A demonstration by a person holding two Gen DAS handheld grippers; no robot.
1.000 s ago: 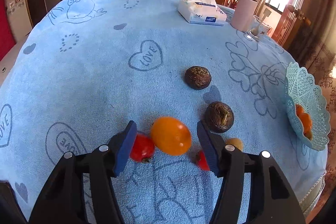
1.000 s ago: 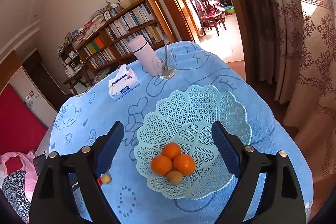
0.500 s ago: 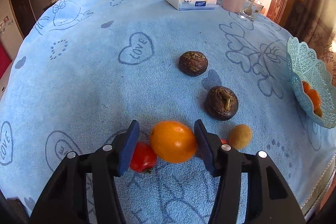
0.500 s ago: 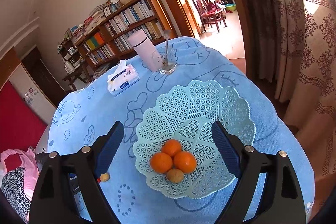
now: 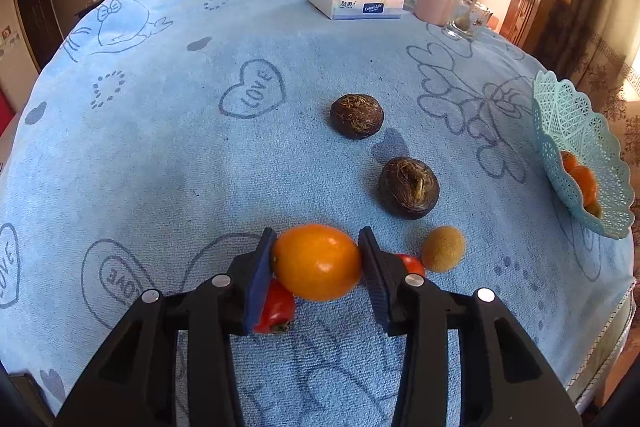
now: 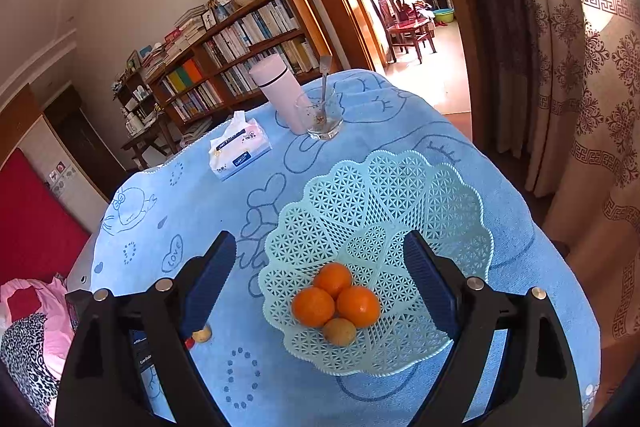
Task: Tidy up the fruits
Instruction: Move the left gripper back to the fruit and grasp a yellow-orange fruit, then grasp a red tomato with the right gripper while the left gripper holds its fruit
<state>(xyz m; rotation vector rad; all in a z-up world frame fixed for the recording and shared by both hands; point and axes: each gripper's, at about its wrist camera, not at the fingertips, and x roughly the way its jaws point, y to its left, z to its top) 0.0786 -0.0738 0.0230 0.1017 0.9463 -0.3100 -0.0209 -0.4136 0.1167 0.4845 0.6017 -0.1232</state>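
left gripper: clamped on orange fruit, both pads touching it
under it: red tomato on blue cloth
right gripper: fingers wide apart, nothing between, above basket
basket: three oranges, one brown fruit

Both grippers: black angular arms, silver screws, ribbed blue pads.
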